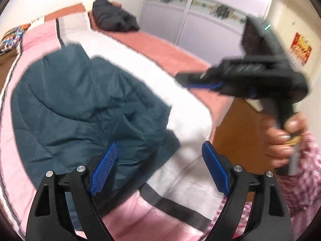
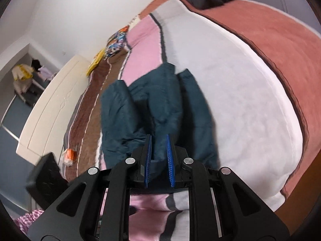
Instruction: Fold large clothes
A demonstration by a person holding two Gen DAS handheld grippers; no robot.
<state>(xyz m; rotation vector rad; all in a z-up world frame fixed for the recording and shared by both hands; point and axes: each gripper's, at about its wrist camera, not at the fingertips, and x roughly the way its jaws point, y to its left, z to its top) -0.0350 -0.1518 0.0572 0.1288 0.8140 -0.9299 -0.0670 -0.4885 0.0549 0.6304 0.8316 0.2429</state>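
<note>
A dark teal padded jacket point(image 1: 80, 104) lies partly folded on the bed, also in the right wrist view point(image 2: 152, 104). My left gripper point(image 1: 159, 166) is open, its left pad over the jacket's near edge, nothing between the pads. My right gripper point(image 2: 159, 158) hovers above the jacket's near end with its blue pads close together and a narrow gap between them; the jacket shows through the gap, and I cannot tell whether cloth is pinched. The right gripper also shows blurred in the left wrist view point(image 1: 190, 80), held up over the bed's right side.
The bed has a pink, white and rust-red striped blanket point(image 2: 240, 92). A dark garment pile point(image 1: 114, 16) lies at the far end. A colourful pillow point(image 2: 117, 40) and a white headboard point(image 2: 52, 110) are to the left. White wardrobe doors point(image 1: 200, 20) stand behind.
</note>
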